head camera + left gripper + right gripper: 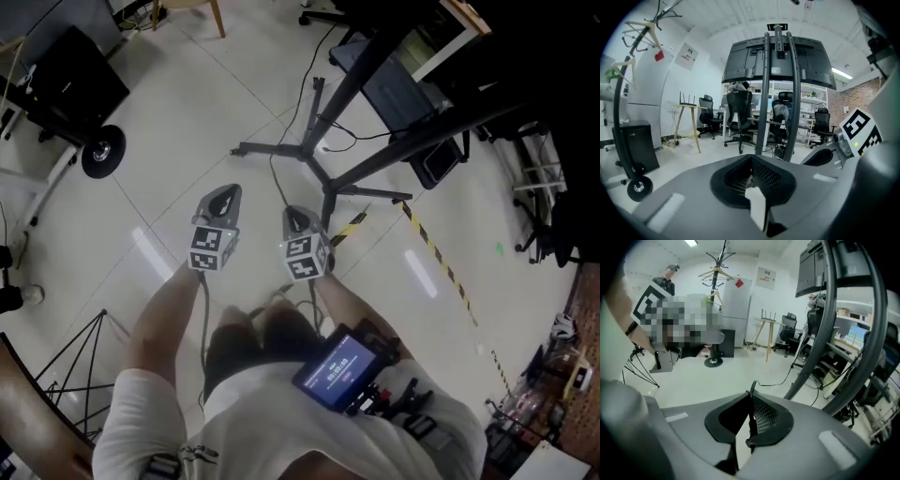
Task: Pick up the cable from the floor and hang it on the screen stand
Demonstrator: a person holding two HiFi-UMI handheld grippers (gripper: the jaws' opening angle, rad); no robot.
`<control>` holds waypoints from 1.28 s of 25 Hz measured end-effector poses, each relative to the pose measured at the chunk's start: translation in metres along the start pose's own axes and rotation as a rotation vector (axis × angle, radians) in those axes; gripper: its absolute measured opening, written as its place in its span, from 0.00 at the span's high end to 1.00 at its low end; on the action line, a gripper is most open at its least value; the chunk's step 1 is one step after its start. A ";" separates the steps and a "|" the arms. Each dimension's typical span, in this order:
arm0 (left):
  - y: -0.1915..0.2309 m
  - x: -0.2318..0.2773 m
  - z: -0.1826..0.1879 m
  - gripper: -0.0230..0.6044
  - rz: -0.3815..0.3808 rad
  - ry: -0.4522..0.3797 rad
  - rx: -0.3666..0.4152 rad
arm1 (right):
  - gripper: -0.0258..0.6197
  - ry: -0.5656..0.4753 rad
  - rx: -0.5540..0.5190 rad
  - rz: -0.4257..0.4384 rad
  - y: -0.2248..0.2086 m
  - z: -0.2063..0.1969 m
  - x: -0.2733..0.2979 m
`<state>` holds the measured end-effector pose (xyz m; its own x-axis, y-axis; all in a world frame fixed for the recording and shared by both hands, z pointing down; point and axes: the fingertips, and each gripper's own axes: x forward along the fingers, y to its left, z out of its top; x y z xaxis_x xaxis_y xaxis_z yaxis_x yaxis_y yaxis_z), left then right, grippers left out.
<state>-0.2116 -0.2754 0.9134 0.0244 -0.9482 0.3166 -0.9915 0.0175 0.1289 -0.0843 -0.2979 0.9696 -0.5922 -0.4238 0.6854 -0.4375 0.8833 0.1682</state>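
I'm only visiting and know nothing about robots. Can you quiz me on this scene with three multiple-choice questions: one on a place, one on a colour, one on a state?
1. Where is the black cable held?
A. nowhere, it lies loose
B. in the right gripper
C. on a chair

2. The floor tape has stripes of:
A. yellow and black
B. red and white
C. blue and green

3. The jaws of the left gripper are:
A. wide apart
B. shut on a cable
C. shut, nothing between

Answers: 1 B, the right gripper view shows it pinched there; 2 A, seen in the head view; 3 C, the left gripper view shows them together, empty.
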 end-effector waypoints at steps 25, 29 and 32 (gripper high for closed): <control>-0.058 -0.142 0.423 0.96 0.035 -0.324 0.045 | 0.91 -0.509 -0.103 -0.236 -0.126 0.415 -0.384; -0.070 -0.153 0.453 0.96 0.016 -0.372 0.057 | 0.91 -0.594 -0.100 -0.283 -0.138 0.446 -0.434; -0.074 -0.156 0.470 0.96 -0.003 -0.409 0.062 | 0.91 -0.645 -0.095 -0.315 -0.144 0.463 -0.460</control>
<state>-0.2018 -0.2782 0.4129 -0.0131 -0.9963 -0.0849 -0.9976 0.0073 0.0682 -0.0622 -0.3224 0.3020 -0.7417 -0.6692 0.0449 -0.6099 0.7009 0.3699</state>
